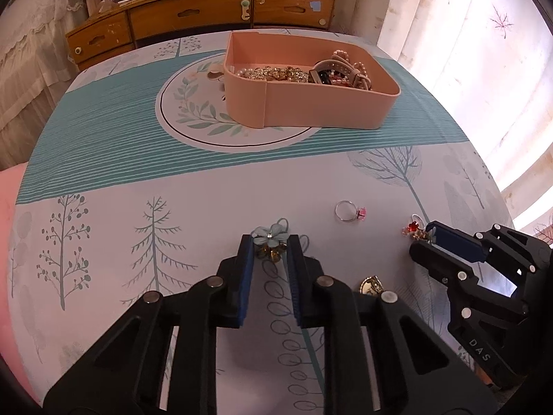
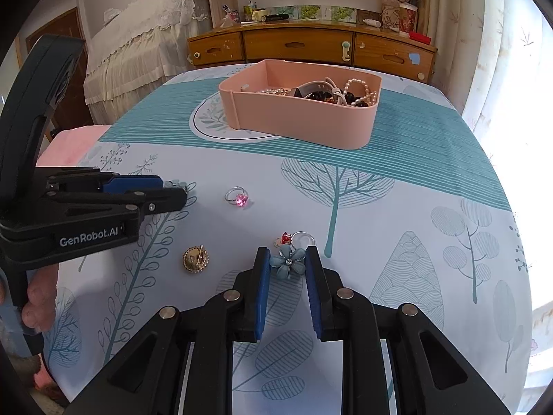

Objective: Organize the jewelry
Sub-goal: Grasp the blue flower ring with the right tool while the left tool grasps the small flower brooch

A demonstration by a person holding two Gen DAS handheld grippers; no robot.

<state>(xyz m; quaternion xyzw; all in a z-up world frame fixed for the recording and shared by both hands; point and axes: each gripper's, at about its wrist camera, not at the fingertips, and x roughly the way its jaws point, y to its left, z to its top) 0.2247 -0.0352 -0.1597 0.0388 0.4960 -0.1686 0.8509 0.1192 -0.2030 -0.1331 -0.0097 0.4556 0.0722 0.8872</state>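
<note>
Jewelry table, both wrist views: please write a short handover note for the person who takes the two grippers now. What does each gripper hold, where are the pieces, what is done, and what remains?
Left gripper: closed on the blue flower ornament with gold drops, low over the printed tablecloth.
Right gripper: closed on the second blue flower ornament, next to the silver ring with red stone.
Loose on the cloth: that ring, the silver ring with pink stone and the round gold brooch.
Done: the pink plastic box is already partly filled.
Left: probably carry both flowers to the box, then the three loose pieces.
</note>
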